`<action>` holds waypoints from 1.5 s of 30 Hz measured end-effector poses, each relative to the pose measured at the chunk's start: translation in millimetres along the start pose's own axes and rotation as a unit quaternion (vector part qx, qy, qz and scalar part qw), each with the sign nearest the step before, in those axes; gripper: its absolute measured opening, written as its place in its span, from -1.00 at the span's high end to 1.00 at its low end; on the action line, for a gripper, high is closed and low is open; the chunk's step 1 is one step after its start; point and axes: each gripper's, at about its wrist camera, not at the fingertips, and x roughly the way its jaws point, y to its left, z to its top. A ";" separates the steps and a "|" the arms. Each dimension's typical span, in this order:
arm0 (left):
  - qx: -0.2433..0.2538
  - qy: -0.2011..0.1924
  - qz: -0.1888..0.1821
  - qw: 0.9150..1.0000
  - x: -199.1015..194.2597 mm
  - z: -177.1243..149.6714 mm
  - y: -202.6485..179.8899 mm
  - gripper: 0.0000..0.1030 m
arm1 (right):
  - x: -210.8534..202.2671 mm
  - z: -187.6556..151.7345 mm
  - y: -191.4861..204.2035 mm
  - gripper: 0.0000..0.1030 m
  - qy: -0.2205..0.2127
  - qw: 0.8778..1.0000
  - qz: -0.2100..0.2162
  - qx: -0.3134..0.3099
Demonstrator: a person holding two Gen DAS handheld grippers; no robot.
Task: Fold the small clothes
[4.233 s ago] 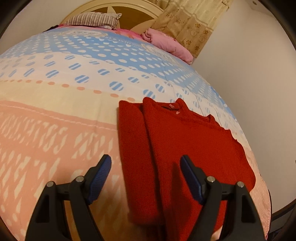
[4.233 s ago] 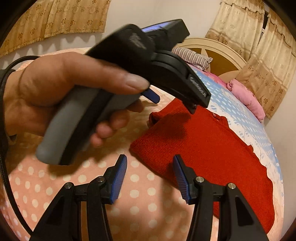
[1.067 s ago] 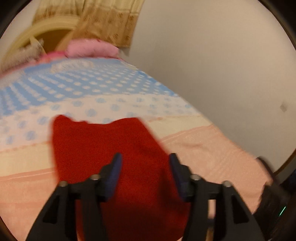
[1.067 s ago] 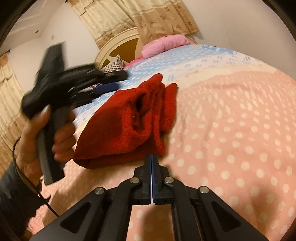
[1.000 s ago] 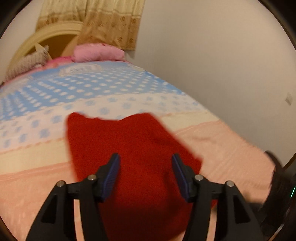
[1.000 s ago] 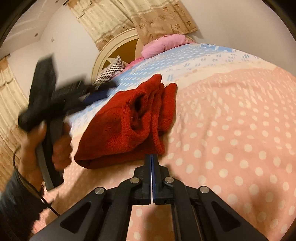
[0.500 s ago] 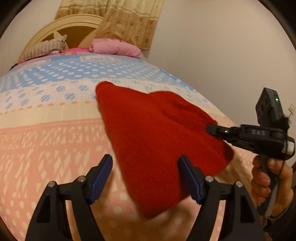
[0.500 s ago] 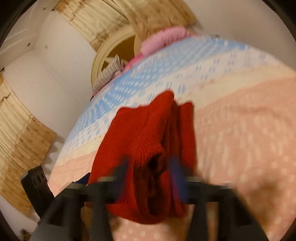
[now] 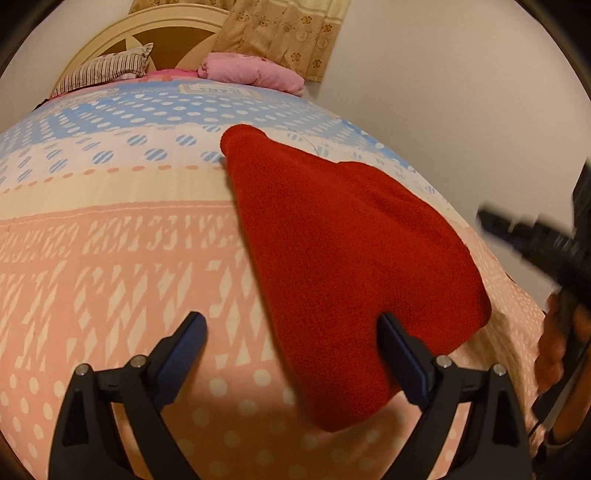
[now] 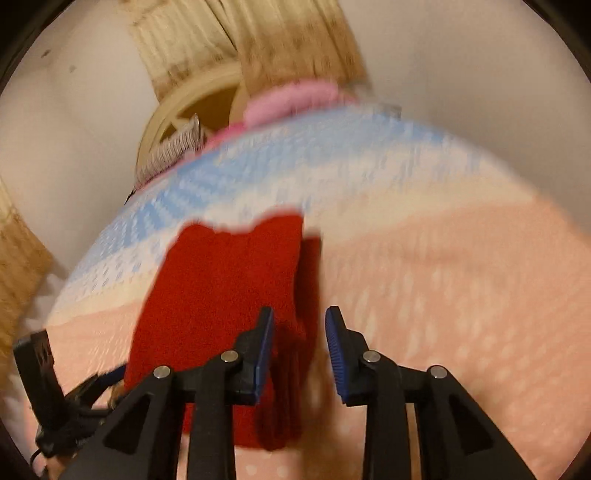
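A red knit sweater (image 9: 332, 258) lies folded on the patterned bedspread (image 9: 110, 258), its near end pointing toward me. My left gripper (image 9: 291, 354) hovers over that near end. Its jaws are opening wide and the pads touch nothing. In the blurred right wrist view the sweater (image 10: 221, 295) lies ahead and to the left. My right gripper (image 10: 300, 350) is above the sweater's layered right edge. Its jaws are opening, and the fabric shows behind the gap without being pinched. A hand (image 9: 554, 343) holds the right tool at the far right of the left wrist view.
A striped pillow (image 9: 107, 70) and a rolled pink blanket (image 9: 251, 74) lie at the bed's head against a cream headboard (image 9: 166, 22). Curtains (image 9: 280, 33) hang behind. A bare wall (image 9: 443, 92) runs close along the bed's right side.
The sweater has gone from flat to folded in half. Left jaws have spread wider and the view has swung left. Right jaws have gone from shut to parted, now over the sweater.
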 end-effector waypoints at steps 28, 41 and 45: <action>-0.021 -0.007 0.022 0.999 8.1 10.0 5.1 -1.00 | 79.7 1.4 120.4 0.50 0.092 0.975 0.052 -0.197; -0.026 -0.003 0.022 0.999 10.5 10.8 7.9 -1.00 | 118.6 -9.6 97.7 0.50 0.137 0.975 0.058 -0.164; -0.030 -0.003 0.014 0.999 9.2 10.2 9.7 -1.00 | 103.9 -7.2 87.0 0.37 0.121 0.979 0.083 -0.141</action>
